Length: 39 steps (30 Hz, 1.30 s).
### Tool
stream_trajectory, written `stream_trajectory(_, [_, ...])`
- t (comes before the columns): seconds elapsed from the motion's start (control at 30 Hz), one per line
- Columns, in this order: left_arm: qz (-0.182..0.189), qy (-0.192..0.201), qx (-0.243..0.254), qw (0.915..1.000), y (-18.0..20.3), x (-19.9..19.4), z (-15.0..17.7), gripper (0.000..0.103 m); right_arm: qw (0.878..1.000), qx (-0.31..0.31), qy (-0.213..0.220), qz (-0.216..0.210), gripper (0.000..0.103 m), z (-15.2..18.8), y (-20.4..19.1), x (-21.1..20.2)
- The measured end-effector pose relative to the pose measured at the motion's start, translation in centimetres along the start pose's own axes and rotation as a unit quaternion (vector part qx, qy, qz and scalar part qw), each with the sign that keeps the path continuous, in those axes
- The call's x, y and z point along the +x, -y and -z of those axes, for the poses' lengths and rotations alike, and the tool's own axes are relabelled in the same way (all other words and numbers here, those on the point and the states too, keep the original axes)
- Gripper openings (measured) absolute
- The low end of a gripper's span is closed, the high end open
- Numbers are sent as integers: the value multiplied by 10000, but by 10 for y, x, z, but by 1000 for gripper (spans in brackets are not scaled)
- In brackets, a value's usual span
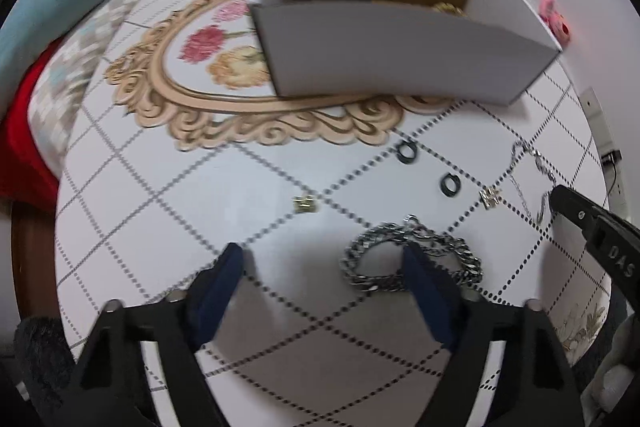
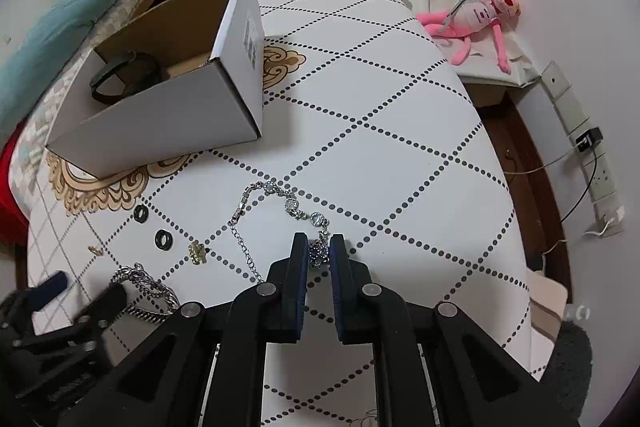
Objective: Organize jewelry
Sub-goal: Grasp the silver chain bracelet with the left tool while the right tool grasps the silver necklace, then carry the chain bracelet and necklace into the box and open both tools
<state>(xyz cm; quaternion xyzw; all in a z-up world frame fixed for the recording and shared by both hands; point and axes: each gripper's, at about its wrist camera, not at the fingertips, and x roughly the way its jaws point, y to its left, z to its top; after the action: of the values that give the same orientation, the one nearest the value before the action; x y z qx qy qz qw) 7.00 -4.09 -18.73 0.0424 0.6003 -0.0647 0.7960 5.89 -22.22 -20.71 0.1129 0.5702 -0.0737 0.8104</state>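
Silver beaded bracelet (image 2: 280, 211) — right gripper (image 2: 319, 255) pinches its dark bead, lower centre; lift slowly toward the box (image 2: 168, 119). Left gripper (image 1: 324, 263) spread over chain bracelet (image 1: 412, 255).

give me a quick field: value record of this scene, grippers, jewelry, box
left gripper: open, right finger over the chunky chain bracelet
right gripper: shut on the beaded bracelet at its dark bead
loose on table: two black rings, two small gold pieces
box: open white cardboard, holds a dark band; a gold item shows over its rim
off table: pink plush toy
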Motion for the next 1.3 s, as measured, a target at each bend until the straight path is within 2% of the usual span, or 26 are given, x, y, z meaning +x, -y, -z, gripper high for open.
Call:
stream_trajectory(0.07, [29,78,89,9999,7,0,0,66,9999,75,-33,-98,8,2,5,0])
stream_trajectory(0.1, [49,123,158,9998,11,0,0,53,9998,111,-59,-130,7,2,8,0])
stream_trajectory(0.13, [75,162,242,9995,15,-2,-1,33,9997,139,-86,-156,7,1,10,0])
stream_trajectory(0.17, [105,193,358,9991,21,-2,-3,21,9996,163,-104,-187,1,1,13,1])
stream_trajectory(0.2, [140,169,484,9986,29,-2,-4,3,9996,195,-88,-199,1,0,16,1])
stream_trajectory(0.47, [683,165,303,9971,27,-9,-6,2,9953,615,-81,-739,1,3,33,-10])
stream_trajectory(0.77, [998,538,32,9935,0,-54,-12,2,9886,704,173,-1319,1,-2,38,-51])
stream_trajectory(1.13, [1315,907,-101,9871,-15,-99,-39,2,9816,470,373,-1814,1,-22,18,-89])
stream_trajectory(1.3, [1551,1287,-86,9794,-22,-137,-72,2,9741,328,560,-2165,1,-44,5,-116])
